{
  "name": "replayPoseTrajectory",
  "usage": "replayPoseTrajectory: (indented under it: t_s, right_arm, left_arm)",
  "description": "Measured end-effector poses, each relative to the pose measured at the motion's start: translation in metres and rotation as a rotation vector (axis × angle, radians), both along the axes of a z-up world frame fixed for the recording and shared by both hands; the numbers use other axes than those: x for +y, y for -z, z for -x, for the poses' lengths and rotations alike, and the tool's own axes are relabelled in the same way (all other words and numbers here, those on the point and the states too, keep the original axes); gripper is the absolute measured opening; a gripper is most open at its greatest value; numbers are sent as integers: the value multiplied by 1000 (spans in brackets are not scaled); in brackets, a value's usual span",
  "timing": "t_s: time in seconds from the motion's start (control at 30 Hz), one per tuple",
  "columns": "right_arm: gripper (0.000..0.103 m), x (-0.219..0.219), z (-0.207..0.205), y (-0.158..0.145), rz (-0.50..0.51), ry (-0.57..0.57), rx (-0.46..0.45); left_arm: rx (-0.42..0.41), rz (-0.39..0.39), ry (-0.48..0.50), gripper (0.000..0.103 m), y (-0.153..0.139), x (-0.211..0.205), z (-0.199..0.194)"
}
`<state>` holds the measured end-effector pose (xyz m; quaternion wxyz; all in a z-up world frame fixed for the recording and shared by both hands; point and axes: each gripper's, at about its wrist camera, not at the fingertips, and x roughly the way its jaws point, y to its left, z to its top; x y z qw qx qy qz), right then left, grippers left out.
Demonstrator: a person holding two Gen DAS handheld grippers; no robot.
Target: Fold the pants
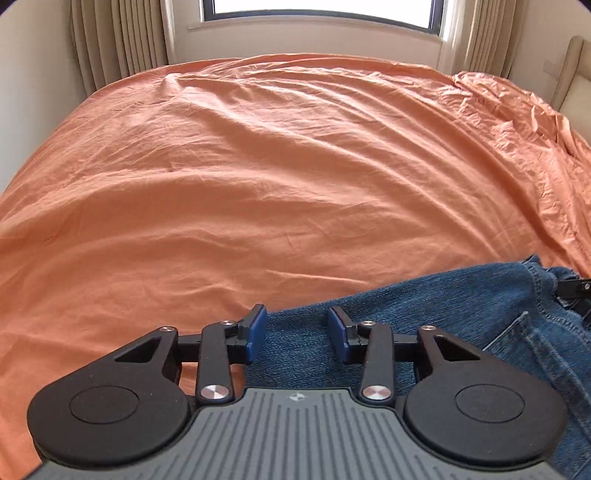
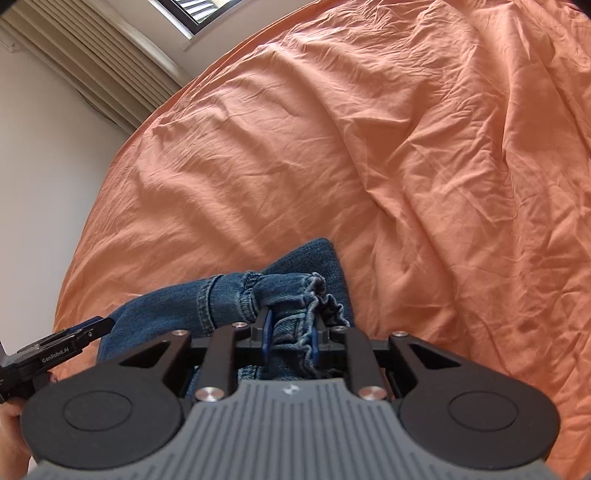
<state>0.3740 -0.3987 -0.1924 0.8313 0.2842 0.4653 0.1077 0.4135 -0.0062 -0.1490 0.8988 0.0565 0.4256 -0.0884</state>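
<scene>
Your right gripper (image 2: 290, 338) has its blue pads clenched on a bunched hem of the jeans (image 2: 221, 306), while your left gripper (image 1: 297, 332) stands released, its fingers apart over flat denim. The jeans lie on the near edge of the orange bedsheet (image 1: 277, 166), with the curtained window (image 1: 321, 11) beyond.

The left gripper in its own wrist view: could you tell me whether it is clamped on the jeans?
No: the left gripper is open, its blue fingers apart above the jeans.

Wide orange bedsheet (image 1: 280, 177) lies open and bare toward the far window (image 1: 321, 11); blue jeans (image 1: 424, 332) bunch at the near right edge.
</scene>
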Motion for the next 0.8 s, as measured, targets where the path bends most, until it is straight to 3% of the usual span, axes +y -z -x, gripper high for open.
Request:
replayPoseTrajectory:
  t_s: [0.2,0.3,0.43,0.6,0.7,0.8]
  right_arm:
    - [15,0,2,6,-14,18,-4]
    - [15,6,2,-4,33,3,-7]
    - [31,19,10,-28,154,-16,-36]
    - [44,27,37,-59,303,-28,-89]
    - [48,25,62,-76,345,-29,-123]
    - [59,18,97,-86,348,-18,-160]
  left_arm:
    - [12,-93,25,42,8,-13,-1]
    - [11,-115,27,41,2,-16,2]
    - [-8,-192,61,40,-9,-22,14]
    - [-10,-183,79,40,-29,-23,37]
    - [-6,-189,109,40,-39,-27,58]
    - [3,-170,138,41,-47,-25,87]
